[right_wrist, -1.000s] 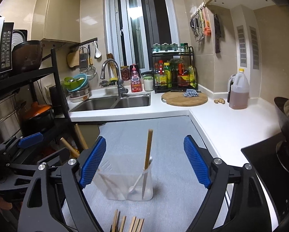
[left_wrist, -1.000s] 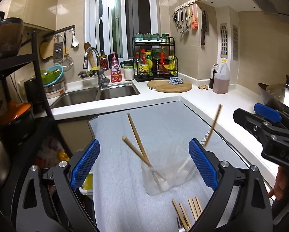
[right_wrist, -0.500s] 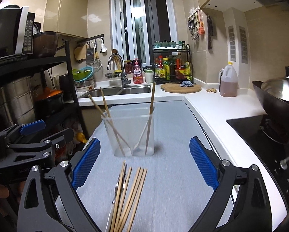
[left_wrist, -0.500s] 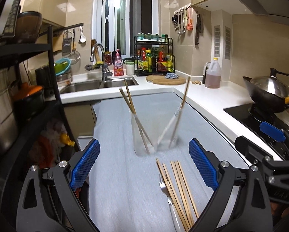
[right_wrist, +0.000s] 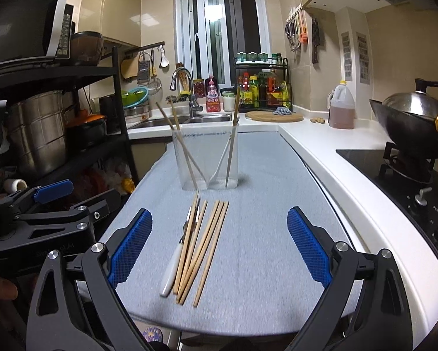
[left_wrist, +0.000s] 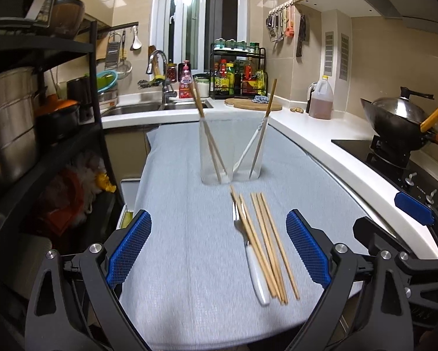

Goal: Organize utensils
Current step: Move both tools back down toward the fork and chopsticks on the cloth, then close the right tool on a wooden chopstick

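Both grippers have pulled back to the near edge of the bench (right_wrist: 263,263), away from the clear holder (right_wrist: 208,161). The left gripper (left_wrist: 219,251) and right gripper (right_wrist: 219,248) are wide open and empty. Loose chopsticks (right_wrist: 203,248) and a fork (right_wrist: 175,263) lie by that edge, so picking one up probably comes next.

Our left gripper (left_wrist: 218,247) held low, jaws wide and empty, tilted slightly down, our right gripper (right_wrist: 219,244) alongside it to the right, jaws wide, nothing between the pads, also angled down
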Demonstrator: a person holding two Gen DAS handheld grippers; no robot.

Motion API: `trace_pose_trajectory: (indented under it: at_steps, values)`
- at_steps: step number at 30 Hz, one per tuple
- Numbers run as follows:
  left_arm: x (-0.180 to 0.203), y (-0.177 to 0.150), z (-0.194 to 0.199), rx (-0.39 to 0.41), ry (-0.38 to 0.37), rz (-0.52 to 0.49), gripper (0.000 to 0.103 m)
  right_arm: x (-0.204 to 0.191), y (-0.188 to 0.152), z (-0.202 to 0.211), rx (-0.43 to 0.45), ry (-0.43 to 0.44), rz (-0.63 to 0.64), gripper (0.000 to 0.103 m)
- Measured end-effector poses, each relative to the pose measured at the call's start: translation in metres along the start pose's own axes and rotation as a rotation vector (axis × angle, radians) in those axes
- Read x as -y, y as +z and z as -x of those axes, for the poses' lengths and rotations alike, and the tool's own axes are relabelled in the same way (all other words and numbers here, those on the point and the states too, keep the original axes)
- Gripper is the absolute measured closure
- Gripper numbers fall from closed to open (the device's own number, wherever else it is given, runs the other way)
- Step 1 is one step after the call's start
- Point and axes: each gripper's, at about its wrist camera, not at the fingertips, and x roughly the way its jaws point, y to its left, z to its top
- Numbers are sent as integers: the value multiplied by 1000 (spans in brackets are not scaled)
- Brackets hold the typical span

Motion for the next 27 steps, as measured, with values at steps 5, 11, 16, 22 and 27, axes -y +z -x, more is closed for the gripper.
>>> trace_pose_trajectory:
  at_steps: [5,11,16,22,27]
  values:
    - [-3,-29,-1,-26,18,35,13,1,-21,-1,-33,0,18,11]
    - [-2,-51,-9,-51,35,44,13,1,-41,-10,-68,-16,41,11]
    - [-3,-61,-16,-73,39,42,13,2,-49,-18,-86,-25,44,11]
    - [-10,-64,-23,-81,51,46,13,1,-58,-34,-110,-43,40,12]
    - [-14,-67,-28,-92,57,45,13,-3,-68,-49,-149,-17,39,29]
